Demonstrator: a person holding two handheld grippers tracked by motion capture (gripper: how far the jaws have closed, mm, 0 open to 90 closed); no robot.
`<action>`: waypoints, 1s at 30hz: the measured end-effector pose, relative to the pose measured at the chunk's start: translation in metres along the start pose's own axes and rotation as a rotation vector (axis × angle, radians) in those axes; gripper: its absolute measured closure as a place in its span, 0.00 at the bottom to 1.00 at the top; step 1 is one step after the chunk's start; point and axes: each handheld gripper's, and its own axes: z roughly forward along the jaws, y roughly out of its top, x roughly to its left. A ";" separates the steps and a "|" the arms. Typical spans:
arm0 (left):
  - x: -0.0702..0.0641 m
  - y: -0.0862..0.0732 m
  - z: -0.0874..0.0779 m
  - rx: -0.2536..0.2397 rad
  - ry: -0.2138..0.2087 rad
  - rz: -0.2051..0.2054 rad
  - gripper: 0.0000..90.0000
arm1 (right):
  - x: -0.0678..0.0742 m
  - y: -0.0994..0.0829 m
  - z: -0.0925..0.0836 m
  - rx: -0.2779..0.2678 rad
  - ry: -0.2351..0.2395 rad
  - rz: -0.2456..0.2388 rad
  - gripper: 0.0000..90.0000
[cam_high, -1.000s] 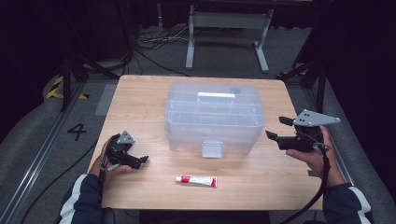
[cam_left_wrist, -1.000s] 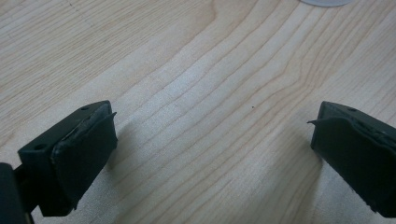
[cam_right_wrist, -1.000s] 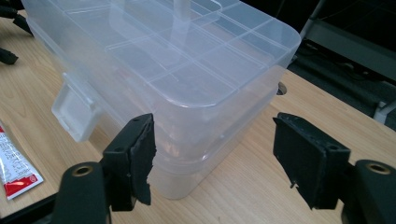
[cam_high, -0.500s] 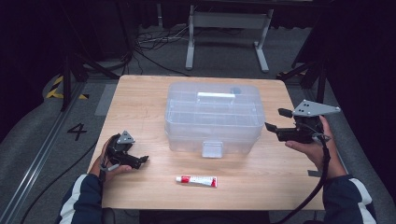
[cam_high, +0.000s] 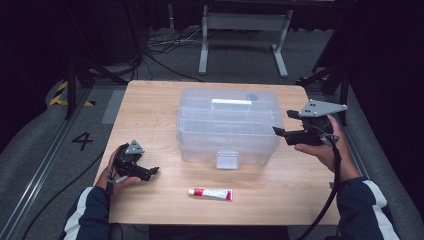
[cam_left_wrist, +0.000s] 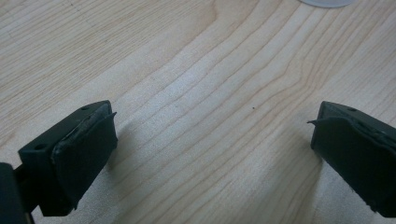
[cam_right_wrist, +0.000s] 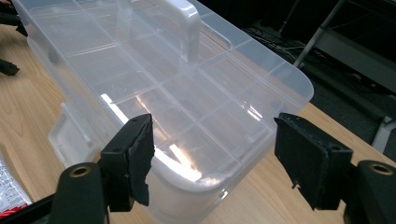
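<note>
- Presently my right gripper (cam_high: 281, 123) hangs off the right end of the clear plastic organiser box (cam_high: 227, 125), its jaws pointed at that end wall and not touching it.
- Its jaws stand spread and have just opened a little further; in the right gripper view a corner of the box lies beyond the gap, with nothing pinched.
- The box sits mid-tabletop (cam_high: 150, 105), lid down, white handle (cam_high: 230, 102) on top, front latch (cam_high: 227, 160) facing me. Its divided compartments show through the lid.
- My left gripper (cam_high: 152, 172) rests low on the tabletop at the near left, well apart from the box, jaws spread with bare wood between them.
- A red-and-white tube (cam_high: 210, 193) lies flat on the tabletop near the front edge, between my two hands and just before the latch, touched by neither gripper.
</note>
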 end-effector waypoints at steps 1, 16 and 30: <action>0.000 0.000 0.000 -0.001 0.000 -0.001 0.01 | 0.000 0.001 0.001 0.002 0.000 -0.004 0.33; 0.000 0.000 0.000 -0.001 0.001 -0.002 0.01 | -0.001 0.020 0.027 0.008 0.000 -0.033 0.35; 0.000 0.000 0.000 0.000 0.001 0.000 0.01 | -0.011 0.040 0.060 0.035 0.006 -0.016 0.35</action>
